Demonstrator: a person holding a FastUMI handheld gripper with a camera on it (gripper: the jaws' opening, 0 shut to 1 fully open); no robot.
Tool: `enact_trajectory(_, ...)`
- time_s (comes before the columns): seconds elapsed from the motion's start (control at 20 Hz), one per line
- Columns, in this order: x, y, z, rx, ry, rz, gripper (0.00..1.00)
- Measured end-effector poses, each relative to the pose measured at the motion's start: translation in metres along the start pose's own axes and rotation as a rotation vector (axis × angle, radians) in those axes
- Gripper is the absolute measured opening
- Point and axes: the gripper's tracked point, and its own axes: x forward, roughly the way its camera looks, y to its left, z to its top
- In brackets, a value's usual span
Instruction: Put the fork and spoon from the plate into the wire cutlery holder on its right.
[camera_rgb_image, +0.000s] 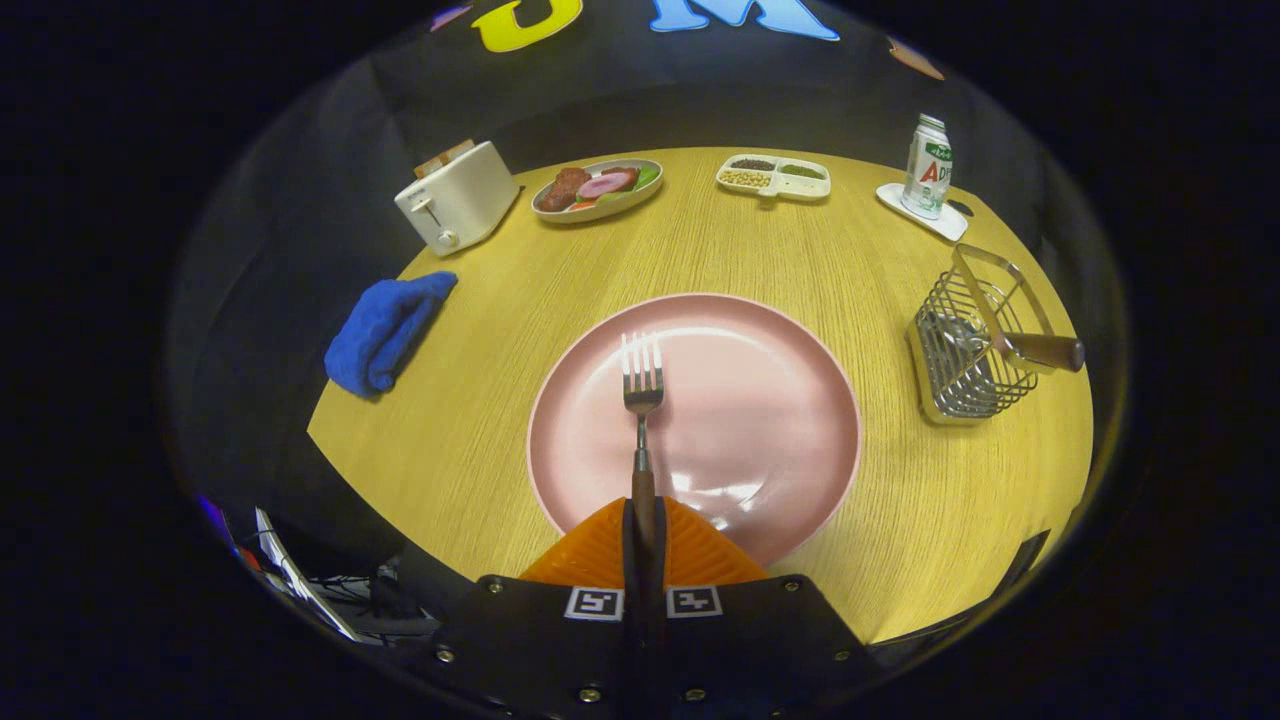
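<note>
The gripper (644, 535) has its two orange ribbed fingers (590, 550) pressed together on the brown handle of the fork (642, 400), gripping it from both sides. The fork runs straight ahead from between the fingers, its metal neck and tines out over the pink plate (760, 400); whether the tines touch the plate or are held just above it cannot be told. The plate lies directly ahead of the fingers on the round wooden surface (500, 420), its near rim partly covered by the fingertips.

Ahead and to the right of the gripper, well apart from the plate, stands the wire cutlery holder (965, 350). The spoon (1010, 345) is already in it, its bowl down inside the basket and its brown handle sticking out over the rim, tilted to the right.

To the left of the gripper and beyond the plate's left side, a folded blue cloth (385, 330) lies at the edge of the surface. Farther ahead on the left is a white toaster (458, 197) with bread in its slot, and just beside it an oval dish of food (597, 188). Farther ahead, a white divided tray (773, 177) holds three sorts of small grains or beans. To the far right beyond the holder, a can (928, 165) stands on a white coaster (922, 212).
</note>
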Motion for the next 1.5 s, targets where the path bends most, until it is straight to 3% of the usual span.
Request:
enact_trajectory(0.6, -0.048, -0.098, 0.075, 0.138, -0.161, -0.128, 0.01)
enact_trajectory(0.9, -0.077, -0.144, 0.086, 0.173, -0.199, -0.194, 0.02)
enact_trajectory(1.5, -0.099, -0.184, 0.057, 0.15, -0.047, -0.223, 0.02)
